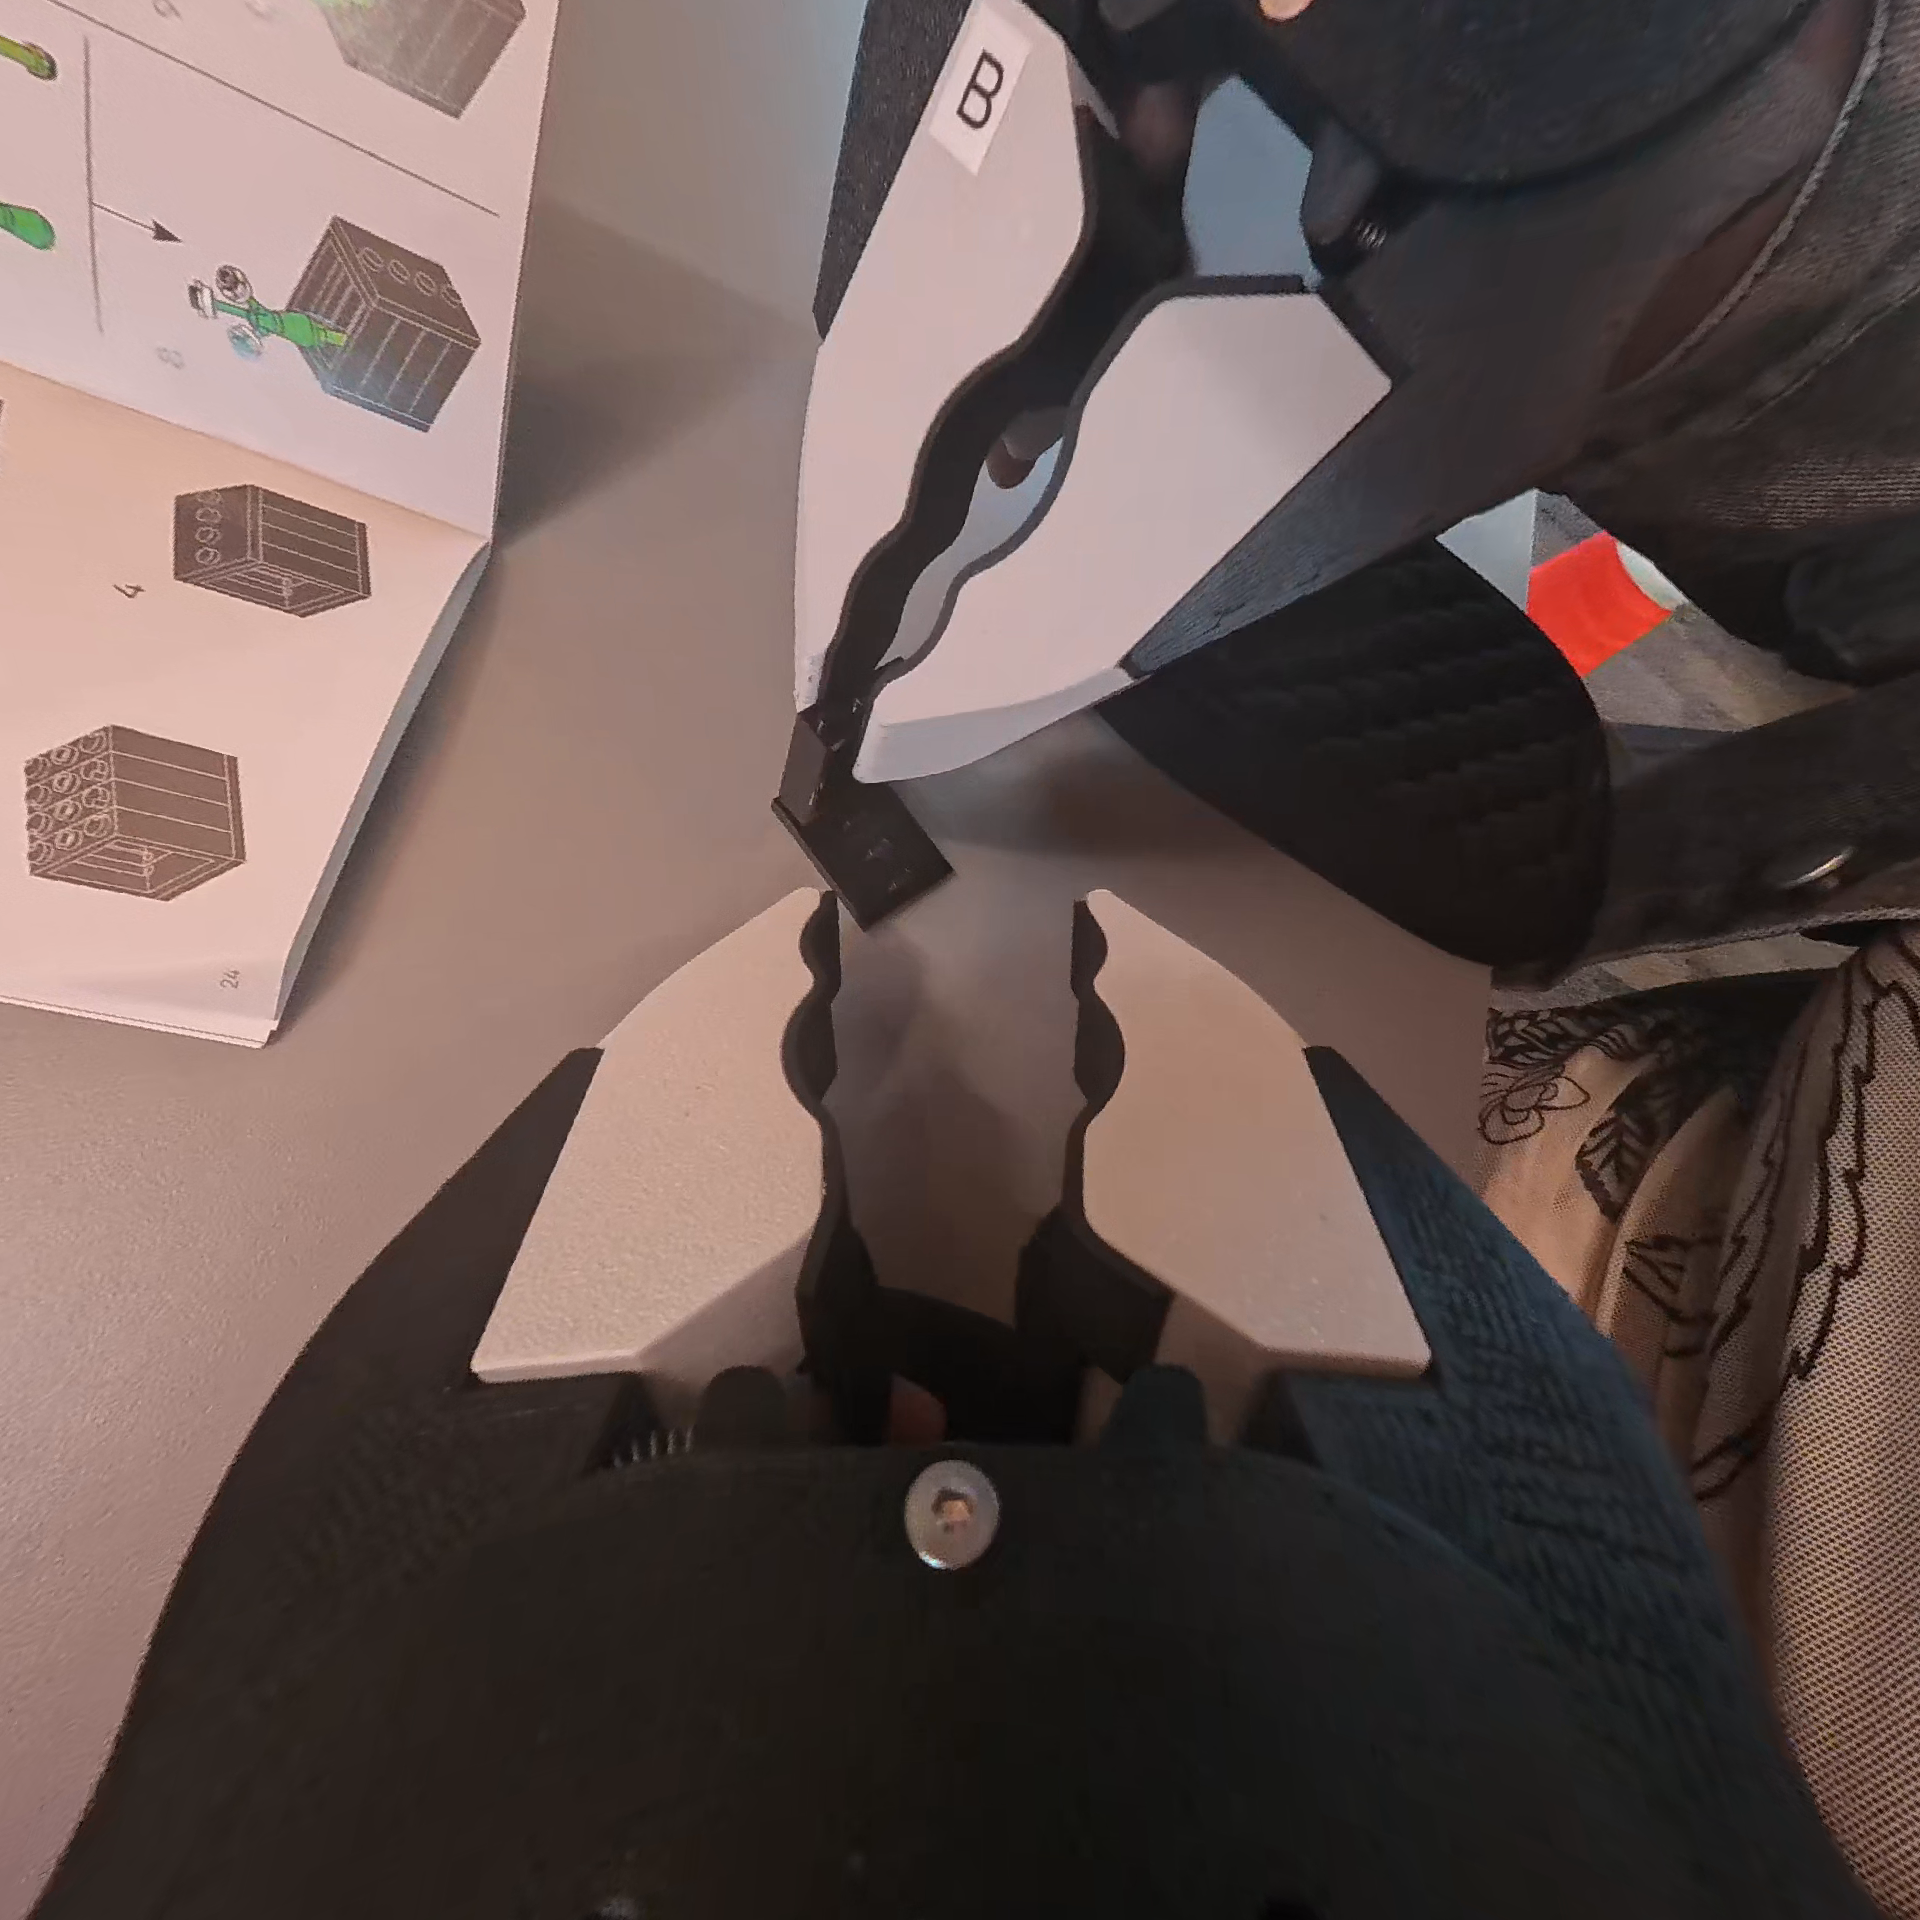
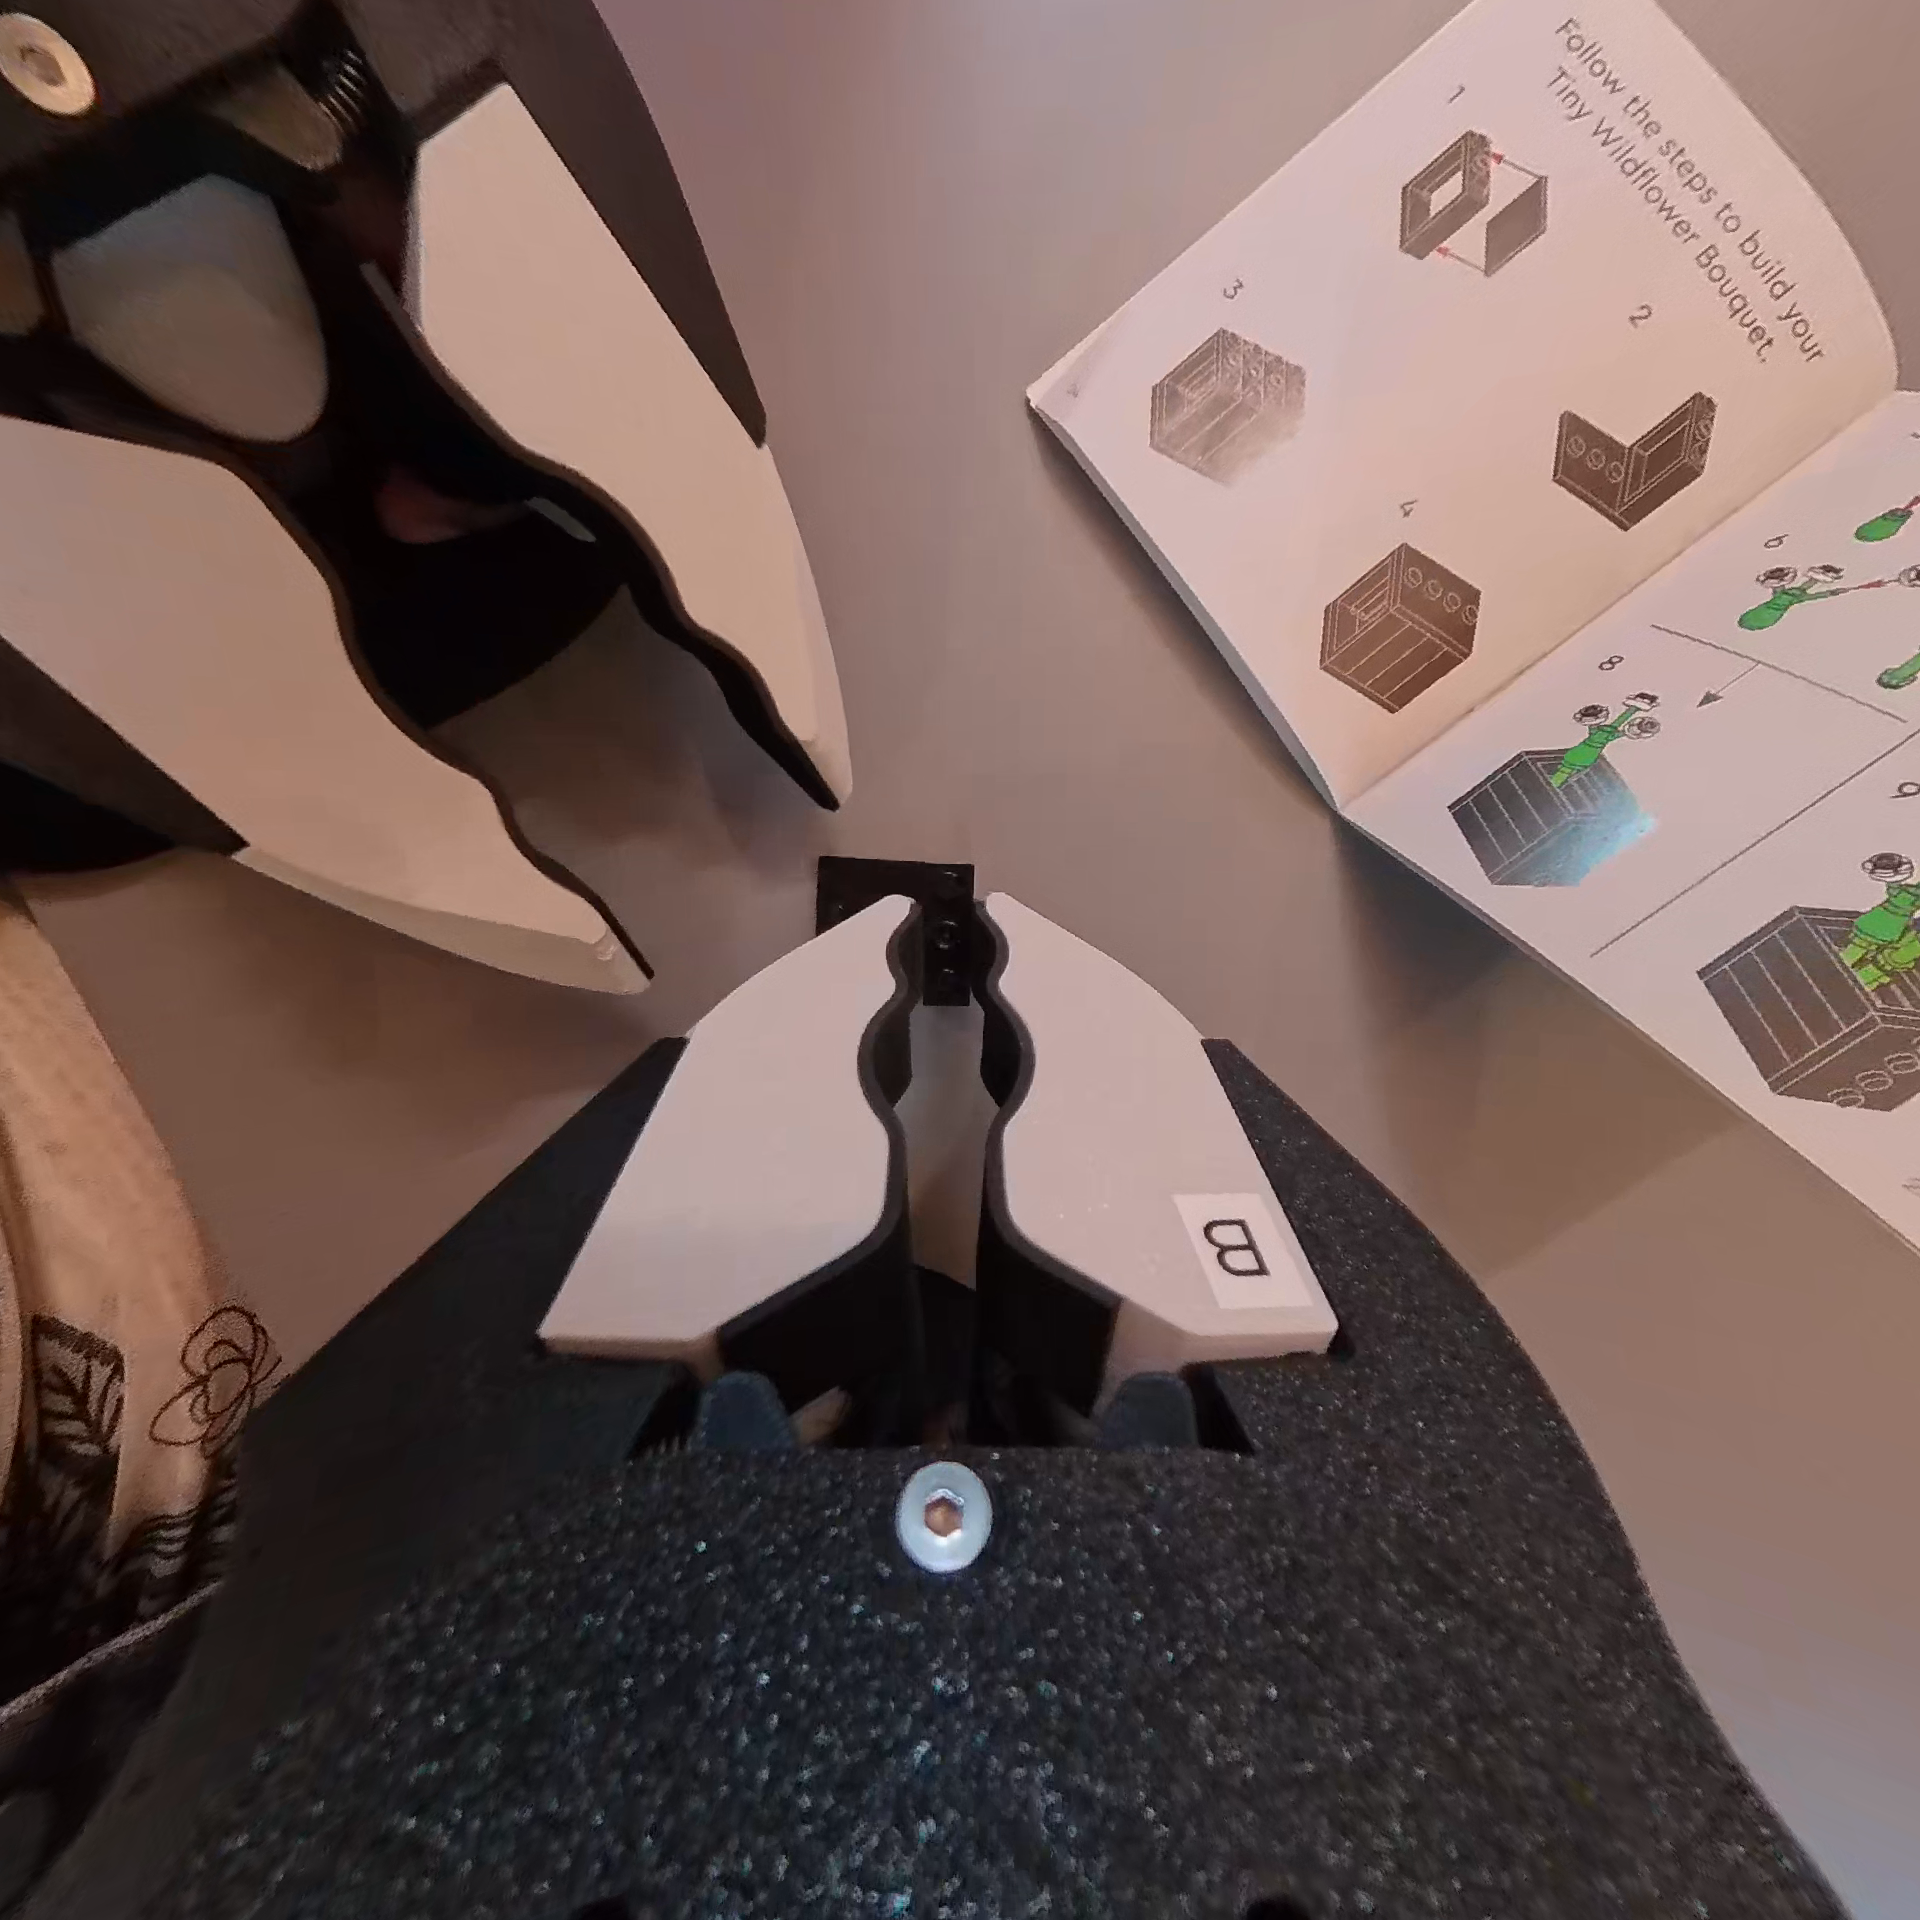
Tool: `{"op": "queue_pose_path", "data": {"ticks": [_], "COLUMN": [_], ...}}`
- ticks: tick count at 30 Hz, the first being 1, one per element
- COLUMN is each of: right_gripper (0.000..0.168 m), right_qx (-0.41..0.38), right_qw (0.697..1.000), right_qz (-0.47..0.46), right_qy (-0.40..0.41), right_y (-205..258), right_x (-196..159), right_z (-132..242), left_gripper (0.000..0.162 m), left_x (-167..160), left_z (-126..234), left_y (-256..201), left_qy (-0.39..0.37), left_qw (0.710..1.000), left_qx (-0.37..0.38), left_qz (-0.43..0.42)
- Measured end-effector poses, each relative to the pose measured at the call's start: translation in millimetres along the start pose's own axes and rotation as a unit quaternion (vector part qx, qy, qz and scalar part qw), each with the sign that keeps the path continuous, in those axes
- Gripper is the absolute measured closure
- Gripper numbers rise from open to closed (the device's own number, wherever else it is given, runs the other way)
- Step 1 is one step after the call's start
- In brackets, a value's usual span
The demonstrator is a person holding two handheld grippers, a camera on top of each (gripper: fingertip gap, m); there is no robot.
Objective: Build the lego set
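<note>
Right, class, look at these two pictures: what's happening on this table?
A person is building a small Lego set with two hand-held grippers. The right gripper is shut on a black Lego piece, an assembly of small black parts held just above the grey table. The left gripper is open and empty, its fingertips close to that piece. An open instruction booklet lies on the table beside them. No finished model is in view, so the build seems to be at an early stage.
</note>
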State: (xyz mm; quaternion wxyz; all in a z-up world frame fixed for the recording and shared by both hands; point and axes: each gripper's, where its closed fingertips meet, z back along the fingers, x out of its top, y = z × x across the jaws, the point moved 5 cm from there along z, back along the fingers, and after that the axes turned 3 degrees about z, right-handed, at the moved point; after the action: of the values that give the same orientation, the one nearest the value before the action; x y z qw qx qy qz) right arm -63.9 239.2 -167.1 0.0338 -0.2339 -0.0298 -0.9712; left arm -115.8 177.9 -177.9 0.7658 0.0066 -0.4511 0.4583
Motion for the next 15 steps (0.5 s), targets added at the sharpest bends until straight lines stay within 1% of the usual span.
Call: {"op": "queue_pose_path", "data": {"ticks": [5, 15], "right_gripper": [0.161, 0.161], "right_qx": [-0.004, -0.021], "right_qw": [1.000, 1.000], "right_qz": [0.009, 0.003], "right_qy": [0.013, 0.008], "right_y": [0.5, 3.1], "right_x": [0.9, -0.8], "right_z": [-0.6, -2.4], "left_gripper": [0.119, 0.119], "left_x": [-0.9, -1.6], "left_z": [-0.8, -1.4], "left_y": [-0.4, -0.4], "left_qy": [0.004, 0.009], "left_qw": [1.000, 1.000], "left_qx": [-0.001, -0.006], "left_qz": [-0.002, 0.001]}}
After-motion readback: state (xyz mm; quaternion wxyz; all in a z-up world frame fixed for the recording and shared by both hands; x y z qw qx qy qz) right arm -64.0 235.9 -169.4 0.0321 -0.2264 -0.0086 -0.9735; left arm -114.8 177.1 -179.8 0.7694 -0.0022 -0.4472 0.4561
